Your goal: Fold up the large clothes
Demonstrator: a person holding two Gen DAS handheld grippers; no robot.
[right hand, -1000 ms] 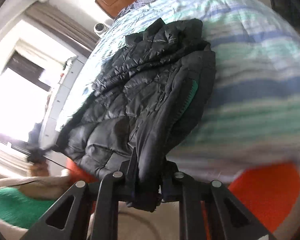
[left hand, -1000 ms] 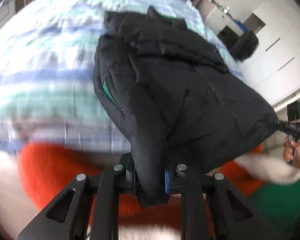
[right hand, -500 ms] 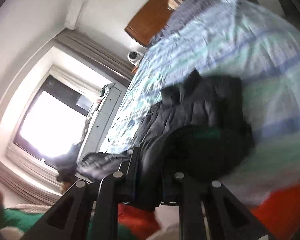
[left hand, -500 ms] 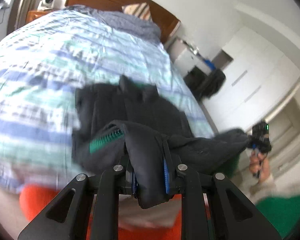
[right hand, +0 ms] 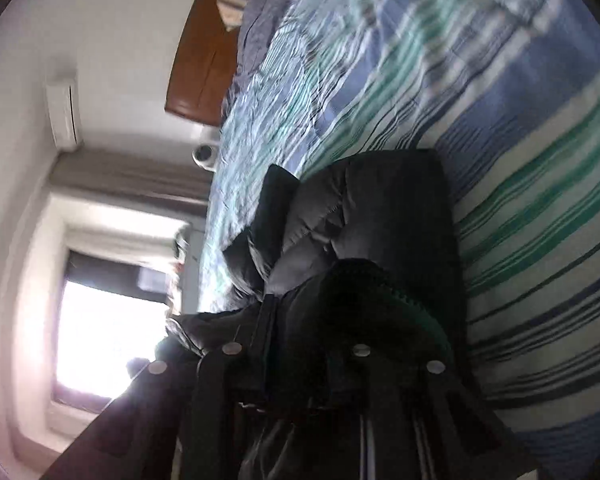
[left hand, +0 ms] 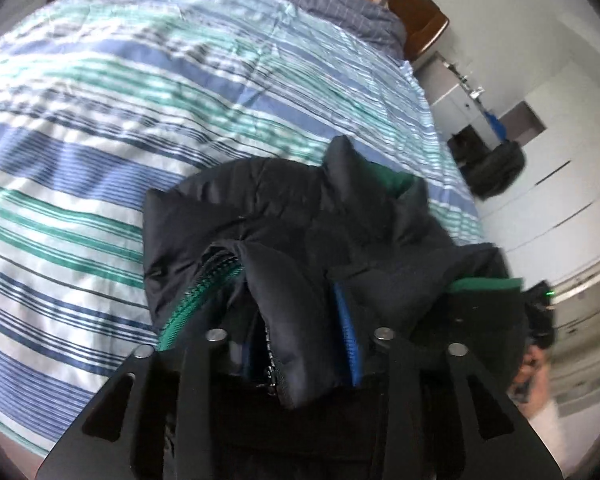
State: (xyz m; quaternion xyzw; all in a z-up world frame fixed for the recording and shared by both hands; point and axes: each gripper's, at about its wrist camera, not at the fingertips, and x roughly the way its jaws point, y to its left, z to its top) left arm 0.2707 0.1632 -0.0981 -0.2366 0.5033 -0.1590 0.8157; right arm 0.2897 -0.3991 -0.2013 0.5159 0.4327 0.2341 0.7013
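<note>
Left wrist view: my left gripper (left hand: 306,364) is pinching a thick fold of the black puffer jacket (left hand: 300,216), its hem edge bunched between the blue-padded fingers (left hand: 346,344). I hold it there, I judge, so I can carry the lower half up over the upper half, whose collar (left hand: 356,164) lies toward the headboard (left hand: 420,12). The jacket's body rests on the striped duvet (left hand: 120,100), and its green zipper tape (left hand: 188,300) shows along the opened edge. A white wardrobe (left hand: 560,184) stands off to the right. No brand or writing is legible on the jacket.

Right wrist view: my right gripper (right hand: 296,364) is likewise clamped on the jacket's edge, dark cloth filling the gap between the jaws. The grip mirrors the other corner, probably so the fold travels evenly. The green zipper teeth (right hand: 412,304) curve just beside it. An air conditioner (right hand: 64,108) and bright window (right hand: 108,340) sit behind; nothing is readable.
</note>
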